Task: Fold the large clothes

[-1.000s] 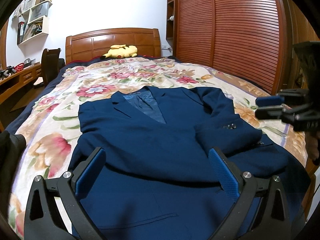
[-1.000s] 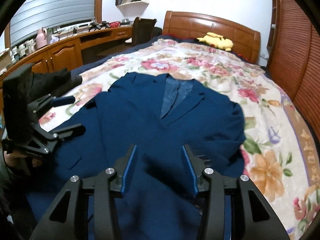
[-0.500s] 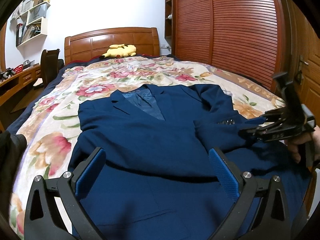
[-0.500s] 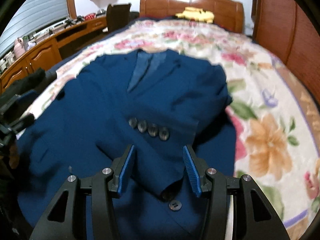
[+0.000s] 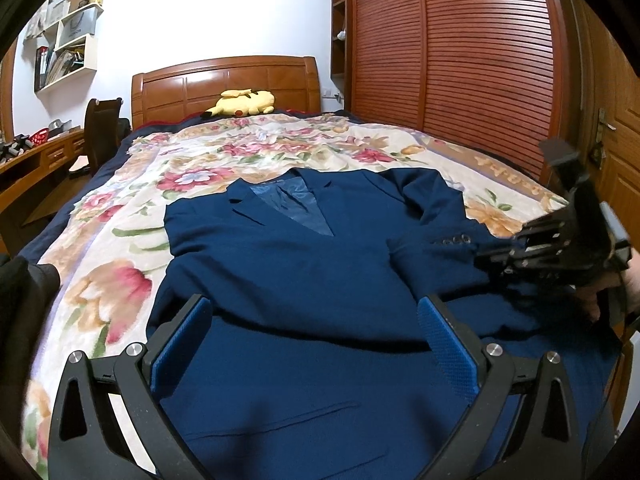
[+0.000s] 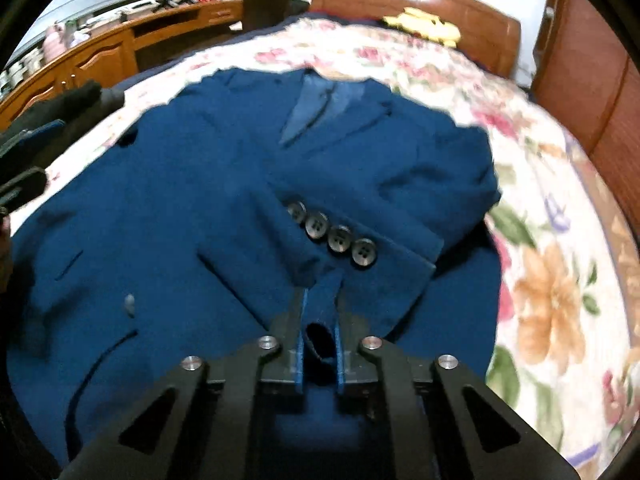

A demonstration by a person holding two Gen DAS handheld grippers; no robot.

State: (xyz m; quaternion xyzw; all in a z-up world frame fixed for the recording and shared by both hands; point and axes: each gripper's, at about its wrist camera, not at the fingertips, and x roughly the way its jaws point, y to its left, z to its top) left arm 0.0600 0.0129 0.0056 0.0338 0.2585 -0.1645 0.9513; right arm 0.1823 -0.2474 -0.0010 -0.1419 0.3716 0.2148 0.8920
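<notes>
- Navy suit jacket (image 5: 288, 264): matte woven cloth, lying flat and face up across the centre of both views, collar towards the top of the frame. A shinier, lighter blue lining (image 5: 296, 208) shows in the V between the lapels.
- Sleeve (image 6: 360, 248): folded across the jacket front, centre right of the right wrist view. Its cuff carries four round, dark, four-hole buttons (image 6: 340, 238) in a slanting row.
- Right gripper (image 6: 320, 312): black angular frame with blue pads, lower centre of its own view. It is clenched on a raised fold of jacket cloth just below the cuff; the pinched cloth stands up between the pads.
- The same gripper appears at the right edge of the left wrist view, with part of a hand (image 5: 600, 300) behind it.
- Left gripper (image 5: 316, 344): black frame, blue pads with a fine dotted texture, bottom of its own view. Jaws spread wide, released, above the lower part of the jacket; nothing lies between the pads.
- Bedspread (image 5: 132, 216): cream, soft-looking, printed with large pink and orange flowers, under the jacket.
- Headboard (image 5: 224, 84): glossy panelled orange-brown wood, upper centre.
- Yellow plush toy (image 5: 242, 102): rounded and soft, lying just in front of the headboard.
- Wardrobe doors (image 5: 452, 52): red-brown with fine horizontal slats, upper right.
</notes>
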